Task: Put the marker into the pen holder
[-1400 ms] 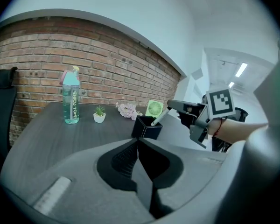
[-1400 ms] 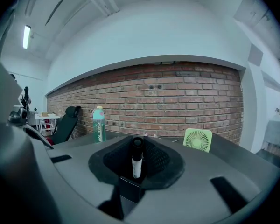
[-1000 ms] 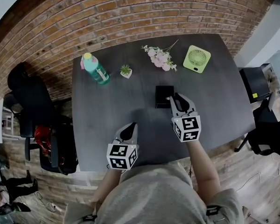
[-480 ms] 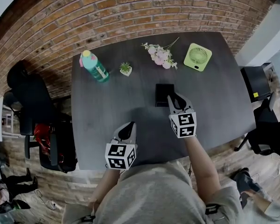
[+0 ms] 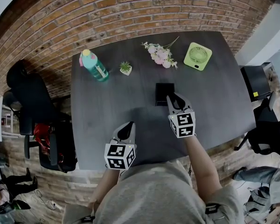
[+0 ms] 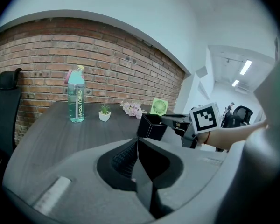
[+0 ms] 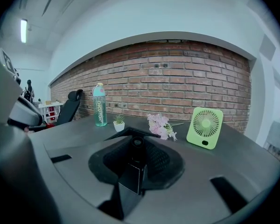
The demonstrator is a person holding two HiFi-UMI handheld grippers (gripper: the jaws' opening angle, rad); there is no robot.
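Note:
The black square pen holder (image 5: 164, 94) stands mid-table on the dark table (image 5: 107, 111). My right gripper (image 5: 170, 97) has its tips at the holder's right near edge. In the right gripper view my right gripper (image 7: 135, 146) is shut on a black marker (image 7: 136, 143), seen end on, just over the holder's rim (image 7: 126, 133). The left gripper view shows the holder (image 6: 150, 126) with the right gripper (image 6: 177, 121) reaching over it. My left gripper (image 5: 127, 127) is shut and empty near the table's front edge, its jaws (image 6: 139, 141) pressed together.
Along the back of the table stand a teal water bottle (image 5: 94, 67), a small potted plant (image 5: 125, 70), pink flowers (image 5: 159, 56) and a green fan (image 5: 197, 56). Black chairs stand at the left (image 5: 32, 101) and the right (image 5: 256, 83).
My right gripper has shifted a little to the left, closer over the pen holder, with the marker still in it. The left gripper has barely moved.

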